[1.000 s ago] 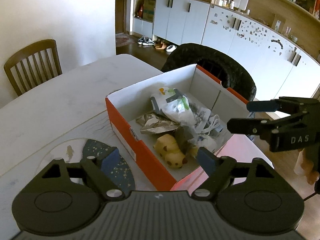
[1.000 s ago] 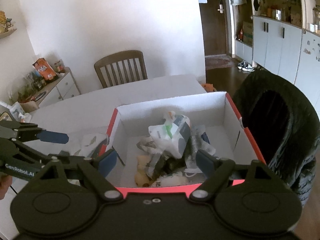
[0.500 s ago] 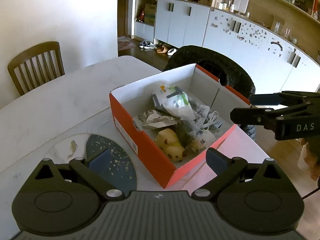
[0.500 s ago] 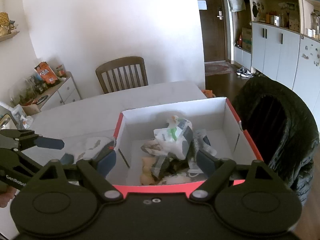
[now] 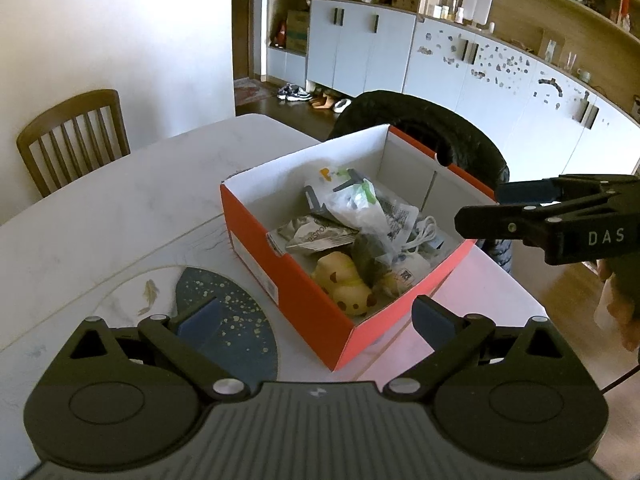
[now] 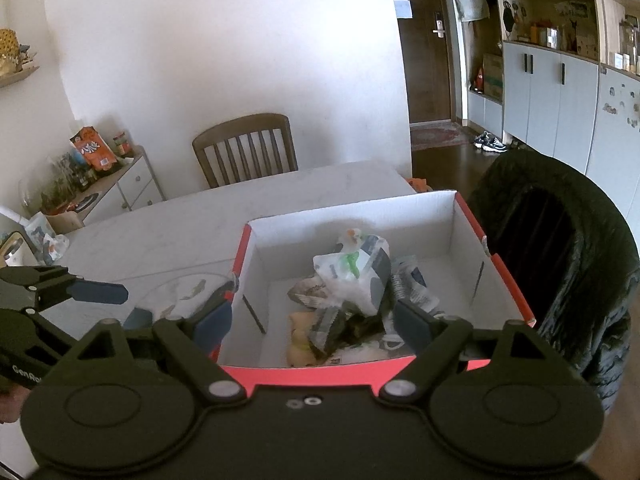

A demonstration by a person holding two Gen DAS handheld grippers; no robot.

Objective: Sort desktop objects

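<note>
An orange shoe box [image 5: 280, 268] with a white inside stands on the pale table [image 5: 120, 216]. It holds a white plastic bag [image 5: 352, 204], a foil packet [image 5: 316, 236], a yellow plush toy [image 5: 344, 286] and a white cable [image 5: 425, 232]. My left gripper [image 5: 316, 316] hovers open before the box's near corner, empty. My right gripper [image 5: 492, 206] reaches in from the right beside the box rim. In the right wrist view it [image 6: 314, 318] is open over the box's [image 6: 352, 210] near wall, empty, above the bag [image 6: 352, 270]. The left gripper's blue pad [image 6: 100, 293] shows at the left.
A dark blue speckled mat [image 5: 240, 328] lies on the table left of the box. A wooden chair [image 5: 72, 132] stands at the far side. A black jacket [image 5: 420, 120] drapes over a chair behind the box. A person's hand [image 5: 620, 308] is at the right edge.
My left gripper's jaws have spread wider. Both views have drawn back slightly from the box. The things in the box lie as before.
</note>
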